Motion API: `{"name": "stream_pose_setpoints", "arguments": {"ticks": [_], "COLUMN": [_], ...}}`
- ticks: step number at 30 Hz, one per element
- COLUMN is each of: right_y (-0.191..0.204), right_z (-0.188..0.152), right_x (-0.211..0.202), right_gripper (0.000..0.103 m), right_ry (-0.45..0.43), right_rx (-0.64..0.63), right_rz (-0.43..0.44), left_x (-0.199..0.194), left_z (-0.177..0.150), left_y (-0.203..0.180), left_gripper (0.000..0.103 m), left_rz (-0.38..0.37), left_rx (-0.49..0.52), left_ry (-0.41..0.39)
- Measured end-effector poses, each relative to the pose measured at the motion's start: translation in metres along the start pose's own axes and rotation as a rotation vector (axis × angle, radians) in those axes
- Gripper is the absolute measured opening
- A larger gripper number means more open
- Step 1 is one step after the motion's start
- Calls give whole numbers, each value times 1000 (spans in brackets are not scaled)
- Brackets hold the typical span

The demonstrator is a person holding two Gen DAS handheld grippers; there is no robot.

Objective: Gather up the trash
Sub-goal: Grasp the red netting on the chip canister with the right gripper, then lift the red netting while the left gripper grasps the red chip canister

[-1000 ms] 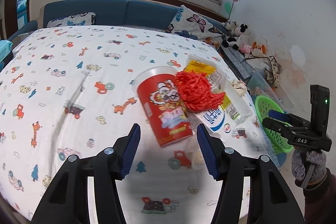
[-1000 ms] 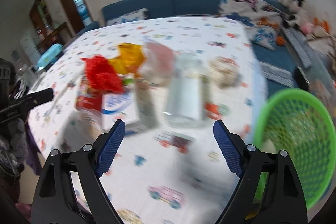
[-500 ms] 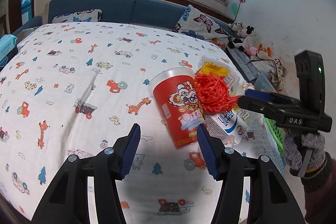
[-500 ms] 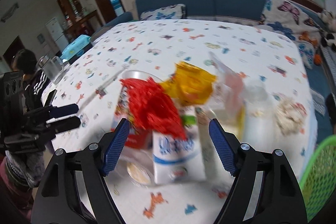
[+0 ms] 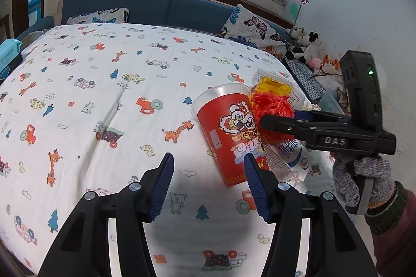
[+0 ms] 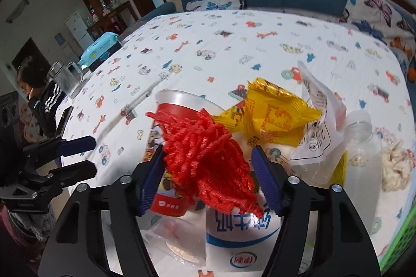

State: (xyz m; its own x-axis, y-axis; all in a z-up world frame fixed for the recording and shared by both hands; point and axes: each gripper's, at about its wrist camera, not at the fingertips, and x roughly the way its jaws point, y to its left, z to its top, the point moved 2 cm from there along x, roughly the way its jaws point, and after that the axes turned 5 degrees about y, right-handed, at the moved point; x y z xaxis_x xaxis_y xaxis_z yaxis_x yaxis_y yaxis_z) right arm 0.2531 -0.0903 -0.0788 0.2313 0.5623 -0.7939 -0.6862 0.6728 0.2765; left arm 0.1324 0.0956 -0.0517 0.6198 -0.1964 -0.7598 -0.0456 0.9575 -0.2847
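Red yarn (image 5: 271,108) tops the trash pile at three o'clock in the left wrist view, beside the red cup (image 5: 230,139) lying on its side. The left gripper (image 5: 208,186) hangs wide and empty at six o'clock.

From the right wrist, the right gripper (image 6: 206,178) straddles the yarn, spread wide, apparently lined up to pinch it; the green basket (image 6: 405,238) waits at four o'clock.
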Motion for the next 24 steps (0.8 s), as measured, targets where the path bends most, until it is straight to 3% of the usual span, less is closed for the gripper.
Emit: {"name": "stream_pose_setpoints", "arguments": {"ticks": [7,14,16,24], "right_y": [1,-5,-10,-24], "right_z": [-4,-12,-17,-42], "right_x": [-9,-44,-56,-96], "right_gripper": [49,49,49,49], "right_ry": [-40,-116,-139,-200], "right_rx": [28,57,74,121], "right_rz": [29,17,1,-59], "left_x": [8,20,27,59], "left_z": [5,16,20,35], "left_y": [-7,-24,-30,-35], "left_gripper": [54,54,61,64], "left_rz": [-4,-29,-30,-8], "left_rx": [9,22,22,-12], "left_ry": [10,24,32,82]}}
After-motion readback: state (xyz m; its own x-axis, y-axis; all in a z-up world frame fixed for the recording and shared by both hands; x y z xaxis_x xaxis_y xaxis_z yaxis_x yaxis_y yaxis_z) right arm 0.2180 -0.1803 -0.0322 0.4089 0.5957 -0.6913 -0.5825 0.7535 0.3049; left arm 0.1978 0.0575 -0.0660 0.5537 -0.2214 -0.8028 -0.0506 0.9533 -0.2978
